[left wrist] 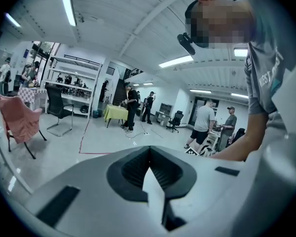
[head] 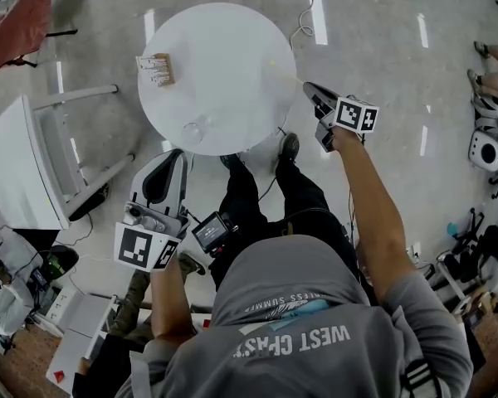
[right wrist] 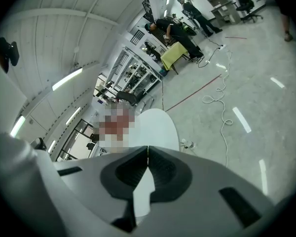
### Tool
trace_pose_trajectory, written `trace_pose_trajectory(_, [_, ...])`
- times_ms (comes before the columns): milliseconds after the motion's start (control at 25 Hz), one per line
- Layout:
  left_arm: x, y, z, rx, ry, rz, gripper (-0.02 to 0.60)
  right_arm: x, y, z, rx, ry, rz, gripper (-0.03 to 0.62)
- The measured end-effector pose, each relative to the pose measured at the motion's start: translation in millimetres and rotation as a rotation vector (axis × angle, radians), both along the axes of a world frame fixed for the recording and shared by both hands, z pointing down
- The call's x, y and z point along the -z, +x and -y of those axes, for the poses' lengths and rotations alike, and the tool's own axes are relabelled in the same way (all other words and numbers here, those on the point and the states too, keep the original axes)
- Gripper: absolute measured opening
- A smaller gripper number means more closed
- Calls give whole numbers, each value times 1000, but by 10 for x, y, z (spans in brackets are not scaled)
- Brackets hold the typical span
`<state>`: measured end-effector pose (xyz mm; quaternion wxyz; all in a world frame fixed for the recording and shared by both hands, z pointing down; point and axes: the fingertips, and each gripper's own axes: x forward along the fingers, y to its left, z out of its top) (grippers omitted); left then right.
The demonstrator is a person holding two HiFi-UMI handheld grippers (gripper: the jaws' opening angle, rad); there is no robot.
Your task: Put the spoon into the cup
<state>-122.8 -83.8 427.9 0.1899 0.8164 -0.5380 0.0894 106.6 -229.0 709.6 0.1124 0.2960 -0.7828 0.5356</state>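
While both pairs of jaws are meeting tip to tip, empty, the right gripper is hovering at the right edge of the round white table; the left gripper is hanging well off it; a faint streak, seemingly the spoon, is lying slantwise, pointing at the right gripper; the clear cup is standing by the near edge, open tabletop between.

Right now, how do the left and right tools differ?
The right tool is at the right edge of the round table; the left tool is held low beside the person's legs, off the table. The right tool's view shows the table ahead; the left tool's does not. Both are shut and empty.
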Motion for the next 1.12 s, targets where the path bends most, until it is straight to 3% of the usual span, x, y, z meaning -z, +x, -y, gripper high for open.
trace_pose_trajectory(640, [-26,-296,-19,74,46,-6,3,359,-163,-45,46,47,-14,5])
trace_pose_trajectory(1120, [-15,-441,-15,126,85,-14,3,578,-368,-130,140,82,-8,5])
